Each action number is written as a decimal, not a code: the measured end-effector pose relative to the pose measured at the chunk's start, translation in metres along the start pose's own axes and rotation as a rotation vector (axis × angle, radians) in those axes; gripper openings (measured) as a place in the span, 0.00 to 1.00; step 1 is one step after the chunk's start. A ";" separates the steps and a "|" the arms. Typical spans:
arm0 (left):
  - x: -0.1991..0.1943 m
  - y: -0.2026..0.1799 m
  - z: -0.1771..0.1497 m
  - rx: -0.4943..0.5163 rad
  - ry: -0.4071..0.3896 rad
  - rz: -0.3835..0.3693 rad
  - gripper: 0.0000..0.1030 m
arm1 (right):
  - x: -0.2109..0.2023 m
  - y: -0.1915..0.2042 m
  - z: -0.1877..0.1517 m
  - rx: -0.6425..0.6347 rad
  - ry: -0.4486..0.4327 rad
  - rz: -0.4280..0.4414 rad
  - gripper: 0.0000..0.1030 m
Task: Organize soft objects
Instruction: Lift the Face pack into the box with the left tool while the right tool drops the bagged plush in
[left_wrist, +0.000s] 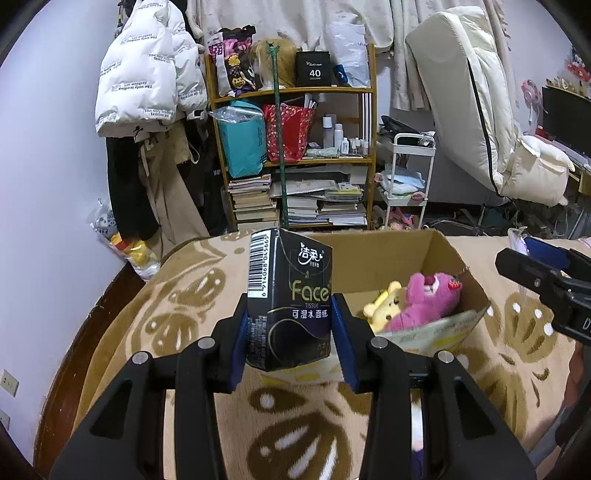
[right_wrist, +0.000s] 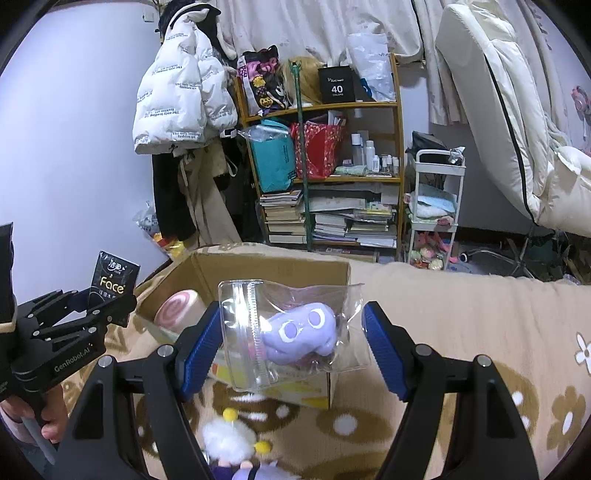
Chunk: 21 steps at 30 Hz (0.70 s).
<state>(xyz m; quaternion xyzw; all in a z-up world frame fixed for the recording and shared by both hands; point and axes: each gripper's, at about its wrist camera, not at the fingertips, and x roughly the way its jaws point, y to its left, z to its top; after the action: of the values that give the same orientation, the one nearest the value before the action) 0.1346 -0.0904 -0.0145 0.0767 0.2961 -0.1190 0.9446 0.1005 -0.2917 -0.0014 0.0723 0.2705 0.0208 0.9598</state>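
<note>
My left gripper is shut on a black "Face" tissue pack, which stands upright between the blue pads, above the patterned blanket. Behind it is an open cardboard box holding a pink plush and a yellow plush. My right gripper is shut on a clear zip bag with a purple plush inside, held over the box. A pink swirl roll plush lies in the box. In the right wrist view the left gripper carries the tissue pack.
A white fluffy plush lies on the beige blanket below my right gripper. Beyond the bed stand a wooden shelf of books and bags, a hanging white coat, a white cart and a folded mattress.
</note>
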 end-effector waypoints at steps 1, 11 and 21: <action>0.002 0.000 0.003 0.001 0.004 -0.002 0.38 | 0.003 0.000 0.002 -0.006 -0.004 0.000 0.77; 0.028 -0.007 0.011 0.049 0.006 -0.032 0.39 | 0.022 0.001 0.005 -0.034 -0.015 0.006 0.77; 0.057 -0.007 0.003 0.052 0.043 -0.042 0.39 | 0.047 -0.003 0.001 -0.009 -0.004 0.042 0.78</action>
<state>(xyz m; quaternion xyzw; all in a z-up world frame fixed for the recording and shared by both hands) 0.1796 -0.1084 -0.0451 0.0973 0.3145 -0.1447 0.9331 0.1413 -0.2912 -0.0256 0.0736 0.2671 0.0420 0.9599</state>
